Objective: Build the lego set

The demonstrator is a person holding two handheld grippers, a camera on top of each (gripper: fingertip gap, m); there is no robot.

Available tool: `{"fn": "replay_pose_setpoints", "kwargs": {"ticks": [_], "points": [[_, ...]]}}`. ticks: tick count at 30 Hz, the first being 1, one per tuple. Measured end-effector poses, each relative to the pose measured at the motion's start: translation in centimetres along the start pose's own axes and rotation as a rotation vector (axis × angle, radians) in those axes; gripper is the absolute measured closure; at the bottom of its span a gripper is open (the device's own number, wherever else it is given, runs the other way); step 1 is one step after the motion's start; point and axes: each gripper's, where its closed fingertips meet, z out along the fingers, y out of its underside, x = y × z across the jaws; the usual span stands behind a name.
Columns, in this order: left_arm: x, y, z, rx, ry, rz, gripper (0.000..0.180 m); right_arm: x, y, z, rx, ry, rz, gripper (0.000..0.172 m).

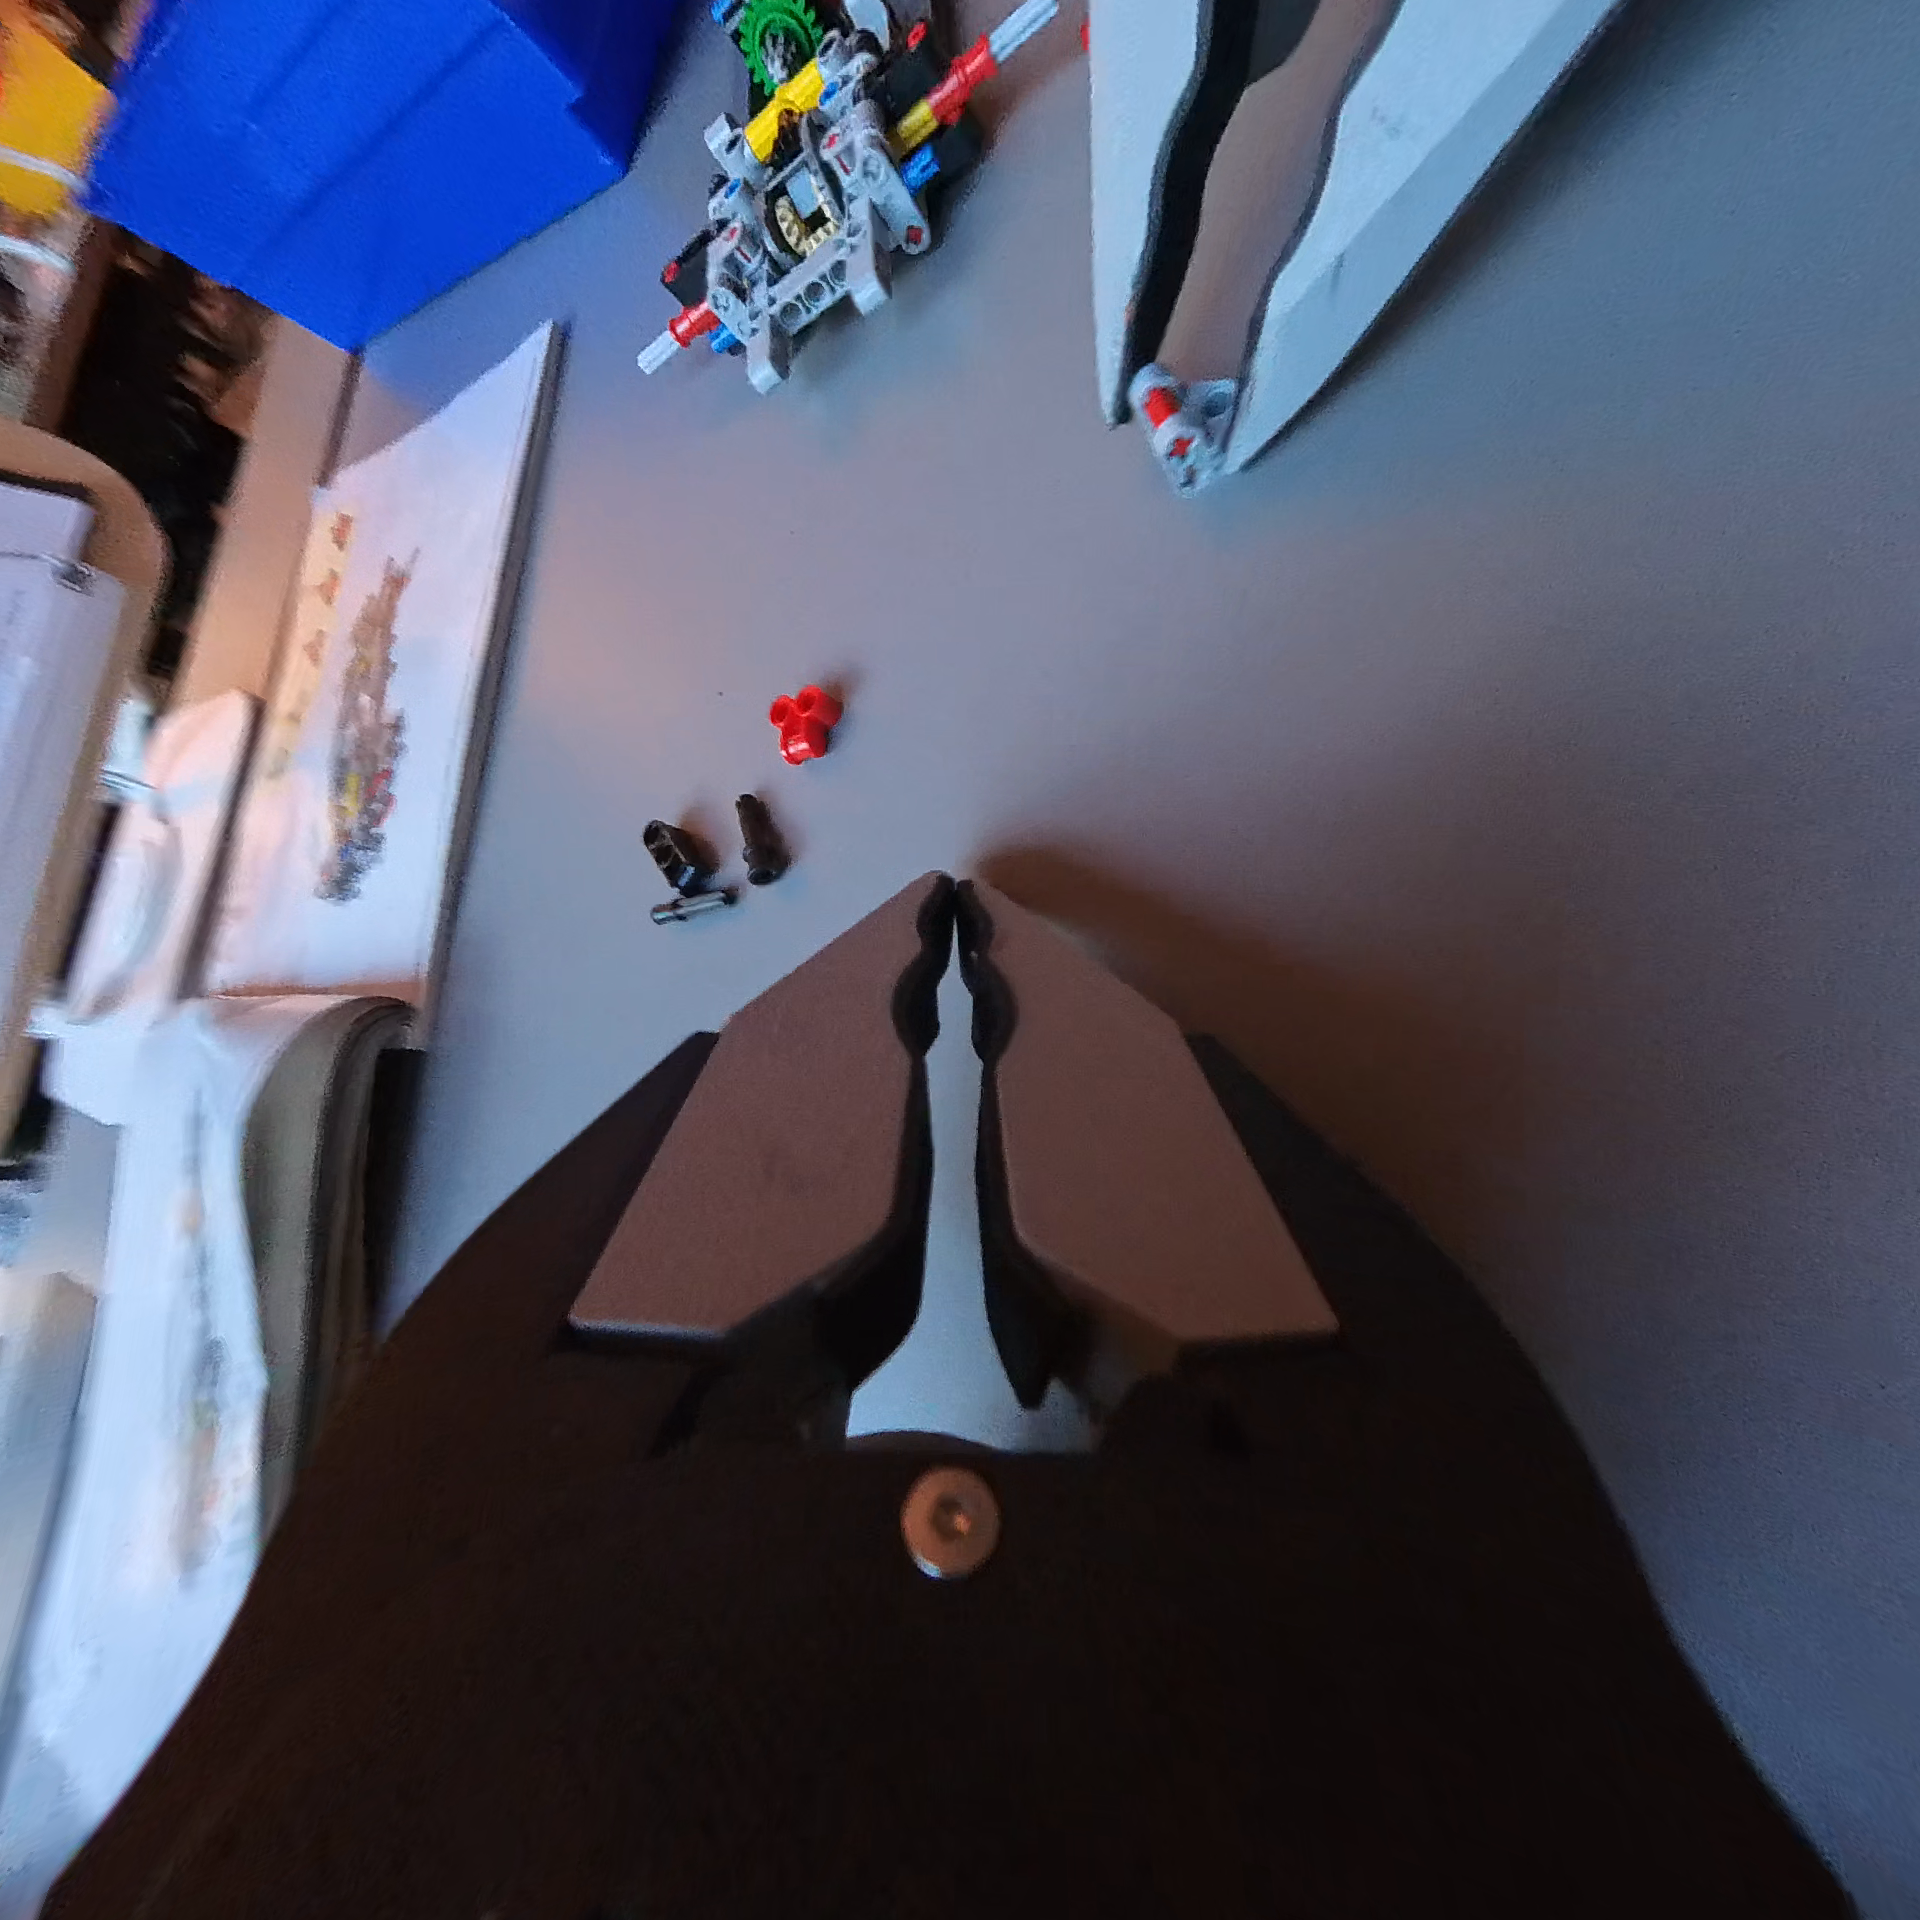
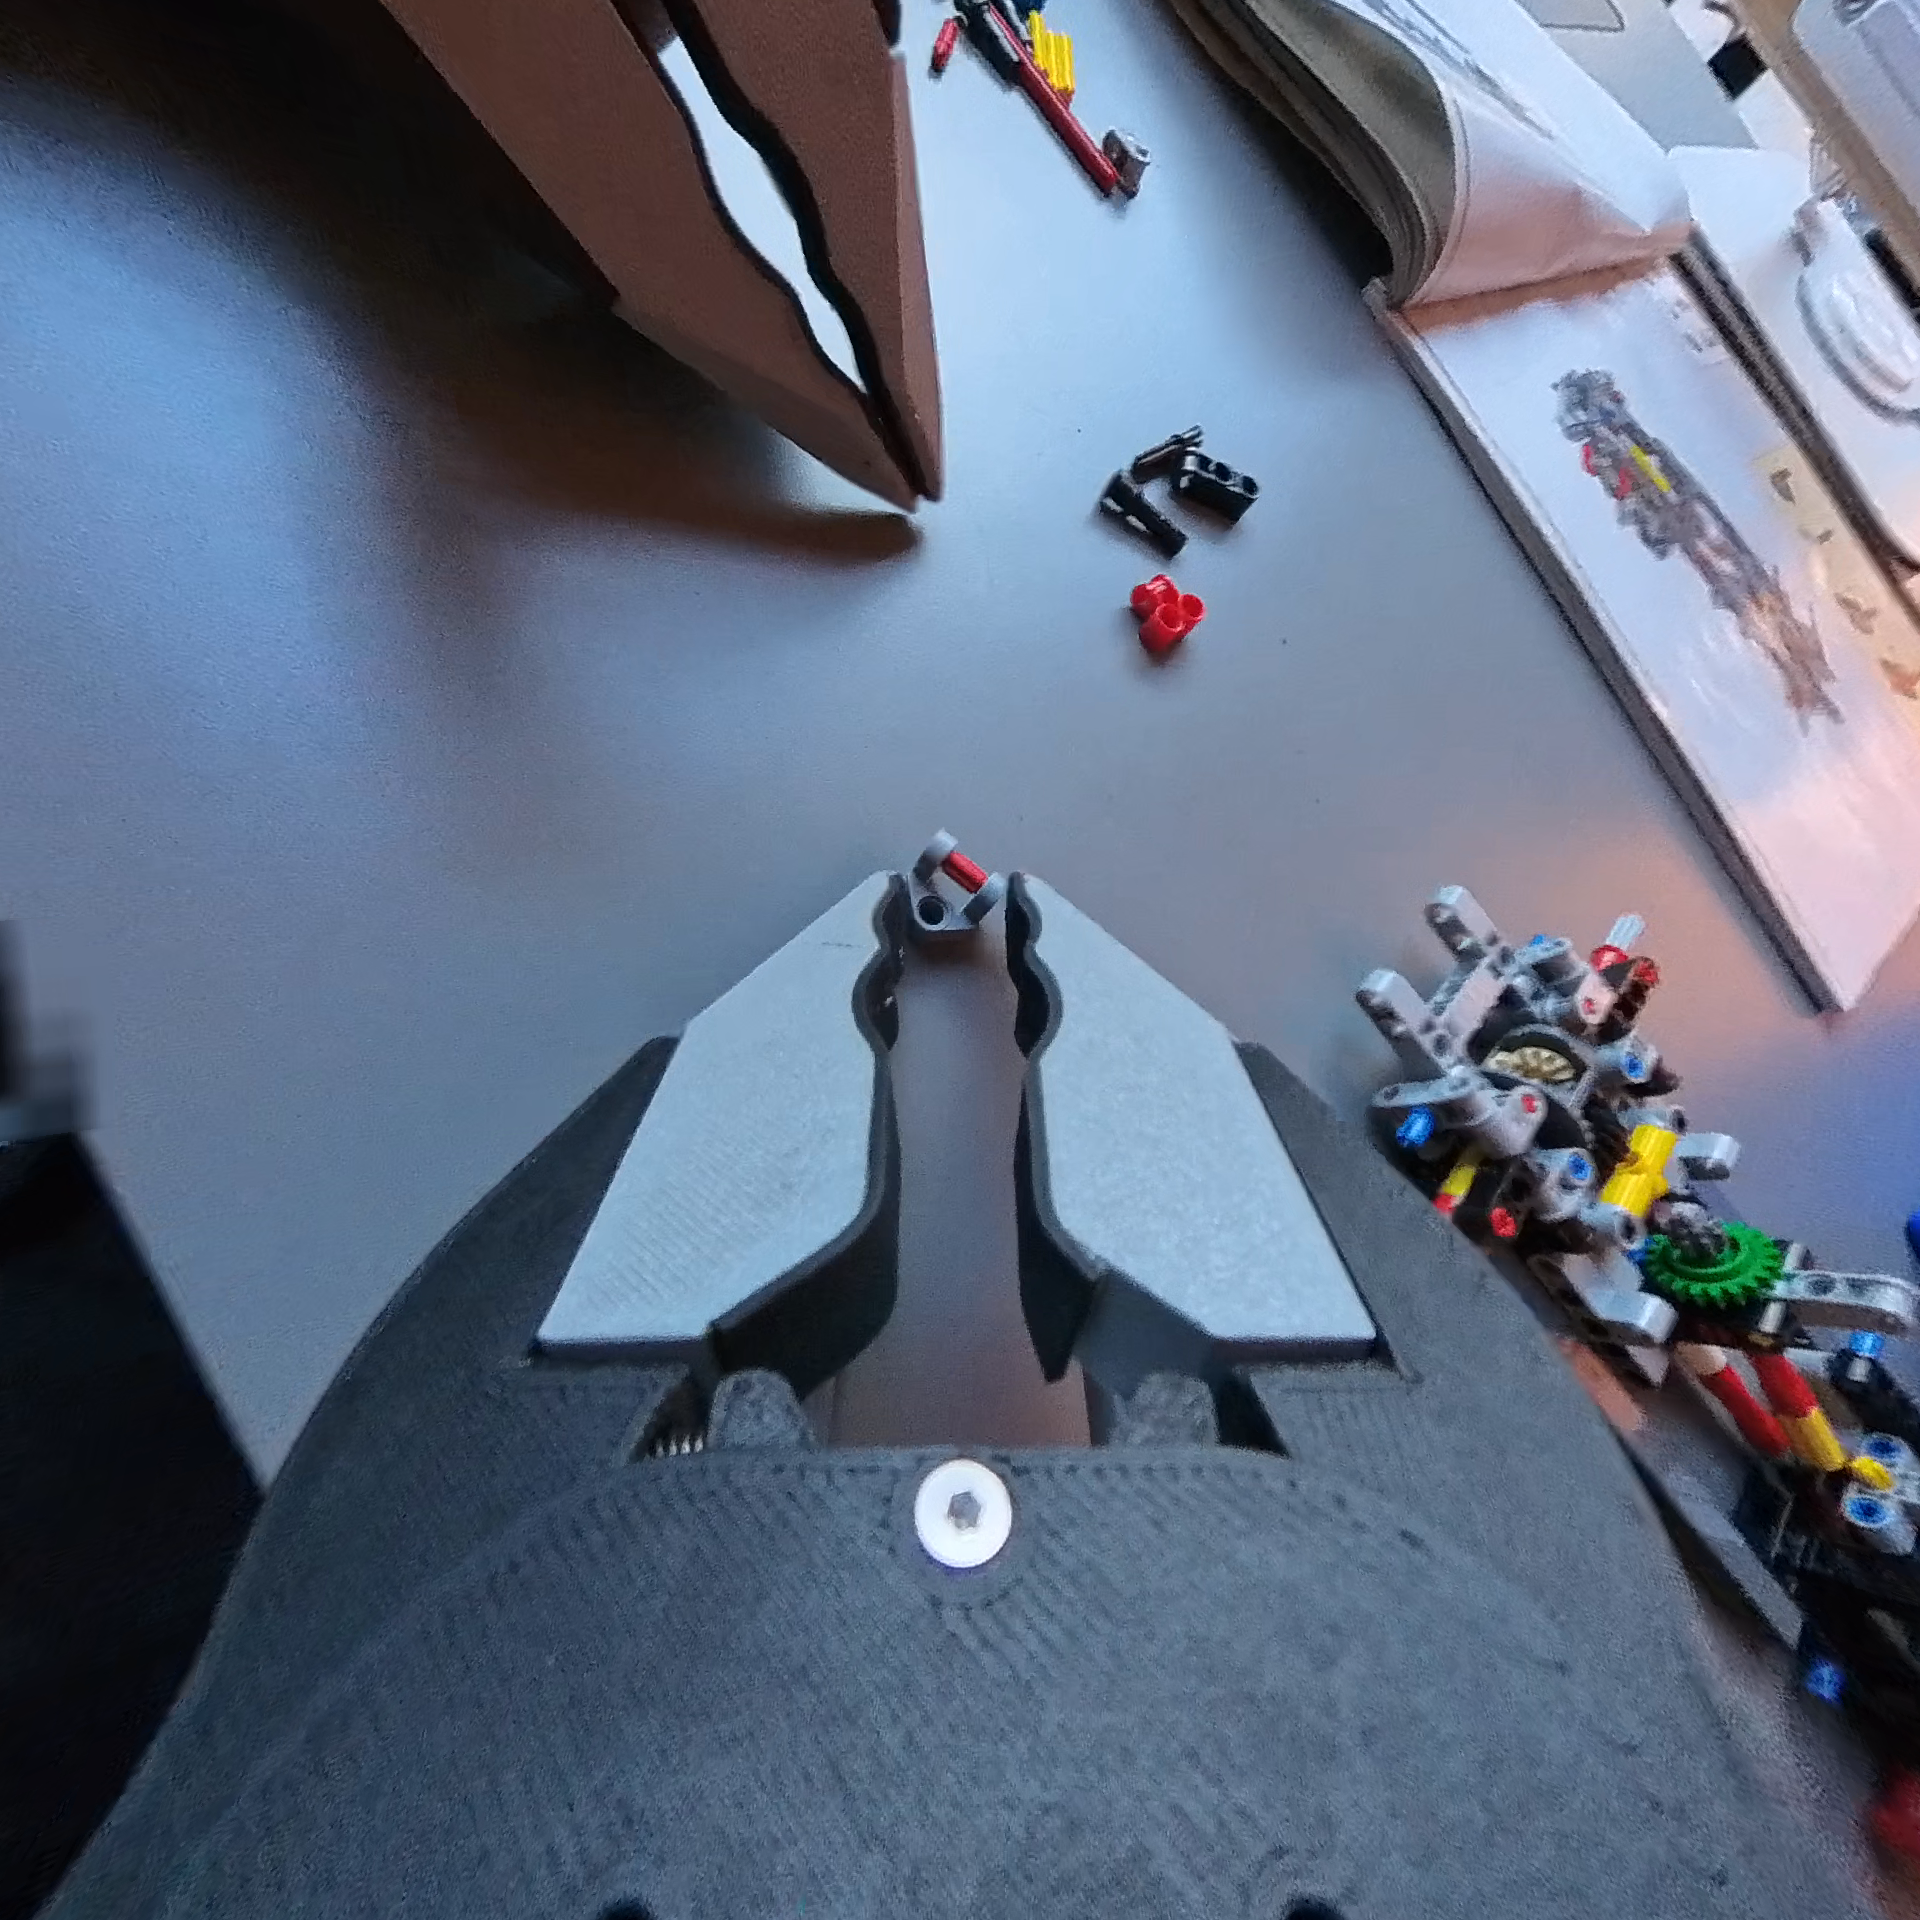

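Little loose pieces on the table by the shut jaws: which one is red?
The red connector piece, lying alone on the table, farthest from the left gripper. The three other loose pieces, clustered nearer, are black.

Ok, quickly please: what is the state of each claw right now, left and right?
Left claw: closed, holding nothing, above the table.
Right claw: closed on a small grey connector piece with a red pin.

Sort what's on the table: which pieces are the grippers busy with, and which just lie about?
In hand:
right gripper clamps small grey connector with red pin
left gripper shut, empty

Lying about:
red three-hole connector
black pins
grey geared assembly
open instruction booklet
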Motion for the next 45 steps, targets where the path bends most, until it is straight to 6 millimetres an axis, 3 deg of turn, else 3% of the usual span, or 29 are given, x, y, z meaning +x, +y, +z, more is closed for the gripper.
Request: {"fn": "replay_pose_setpoints", "kwargs": {"ticks": [4, 8, 14, 21, 26, 32, 38, 45], "points": [[0.4, -0.1, -0.1, 0.016, 0.201, -0.199, 0.18, 1.6, -0.8, 1.1, 0.015, 0.103, -0.091, 0.156], [1.0, -0.3, -0.3, 0.032, 0.35, -0.303, 0.18, 2.3, -3.3, 2.5, 0.081, 0.17, -0.235, 0.156], [0.3, 0.0, 0.0, 0.013, 0.259, -0.279, 0.18, 3.6, -9.1, 4.0, 0.241, 0.162, -0.327, 0.156], [-3.2, 0.3, -0.6, 0.076, 0.146, -0.492, 0.178, 5.1, -14.6, 5.2, 0.503, -0.01, -0.249, 0.156], [-5.4, 0.7, -1.7, 0.143, 0.047, -0.557, 0.167, 4.5, -15.3, 4.4, 0.598, -0.246, -0.051, 0.156], [-8.1, 0.8, -2.5, 0.199, -0.149, -0.497, 0.152, 4.3, -15.3, 4.7, 0.586, -0.349, 0.128, 0.156], [-8.3, -1.0, -3.6, 0.281, -0.217, -0.424, 0.152, 2.6, -15.8, 4.9, 0.58, -0.587, 0.376, 0.156], [-8.4, -1.9, -4.7, 0.284, -0.29, -0.335, 0.161, 2.5, -16.4, 3.8, 0.631, -0.861, 0.645, 0.157]]}}
